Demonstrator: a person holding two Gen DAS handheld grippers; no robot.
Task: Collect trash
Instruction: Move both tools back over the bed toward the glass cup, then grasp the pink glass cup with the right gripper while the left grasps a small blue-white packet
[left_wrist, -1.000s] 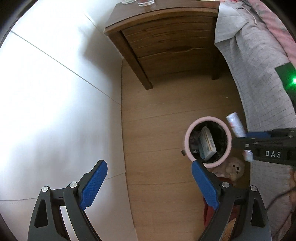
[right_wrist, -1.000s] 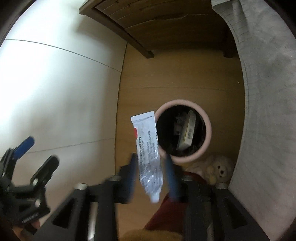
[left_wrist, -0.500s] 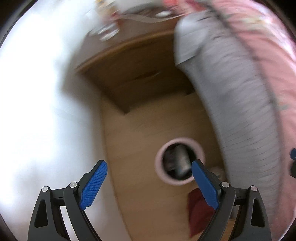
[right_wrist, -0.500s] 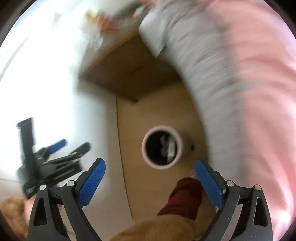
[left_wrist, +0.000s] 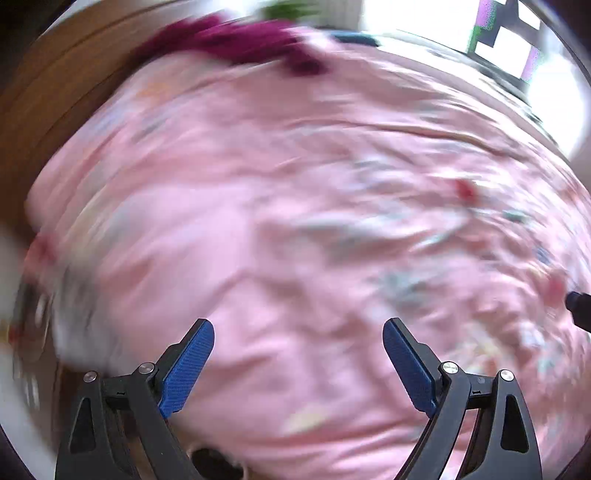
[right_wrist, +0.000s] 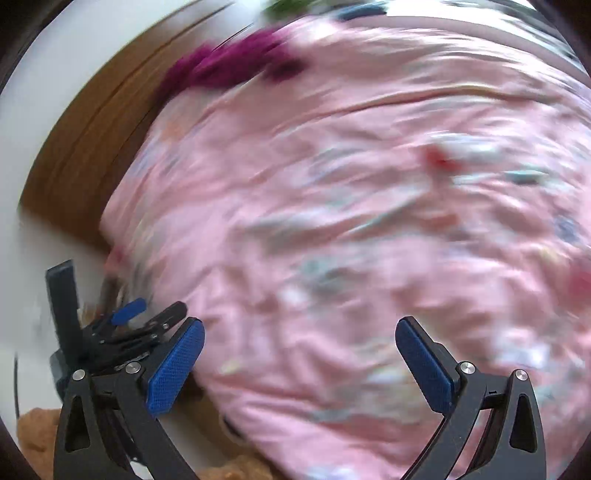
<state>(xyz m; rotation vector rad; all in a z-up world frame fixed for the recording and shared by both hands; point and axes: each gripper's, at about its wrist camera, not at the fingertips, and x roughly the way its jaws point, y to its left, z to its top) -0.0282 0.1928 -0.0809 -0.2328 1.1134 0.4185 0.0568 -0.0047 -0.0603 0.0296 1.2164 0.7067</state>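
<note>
Both views are blurred by motion and look over a bed with a pink patterned cover (left_wrist: 280, 206), which also fills the right wrist view (right_wrist: 351, 206). My left gripper (left_wrist: 298, 365) is open and empty above the cover. My right gripper (right_wrist: 300, 365) is open and empty too. The left gripper also shows at the lower left of the right wrist view (right_wrist: 125, 325). A small red blurred spot (right_wrist: 437, 158) lies on the cover at the right; I cannot tell what it is. No bin is in view.
A dark magenta cloth (left_wrist: 236, 40) lies at the head of the bed, also in the right wrist view (right_wrist: 229, 62). A brown wooden headboard (right_wrist: 88, 133) runs along the left. A bright window (left_wrist: 517, 40) is at the far right.
The right gripper has opened and the white tube it held is gone from it. Both grippers have swung up from the pink bin on the floor to the bed.
</note>
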